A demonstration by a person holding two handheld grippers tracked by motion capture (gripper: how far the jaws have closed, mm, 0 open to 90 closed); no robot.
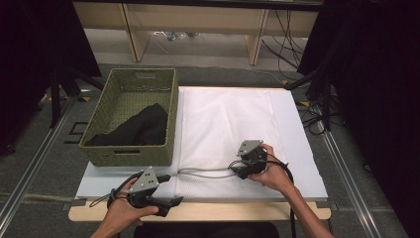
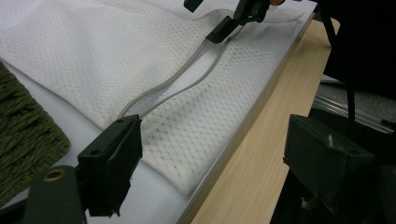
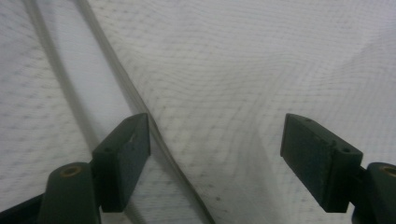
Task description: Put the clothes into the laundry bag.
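High view | white mesh garment (image 1: 223, 129) flat, grey-trimmed hem | left gripper (image 1: 173, 202), right gripper (image 1: 236, 168) jaws spread

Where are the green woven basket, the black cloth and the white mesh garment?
Green woven basket (image 1: 99, 154), high view, front wall.
Black cloth (image 1: 143, 126), high view, middle of the heap.
White mesh garment (image 1: 223, 119), high view, centre of fabric.
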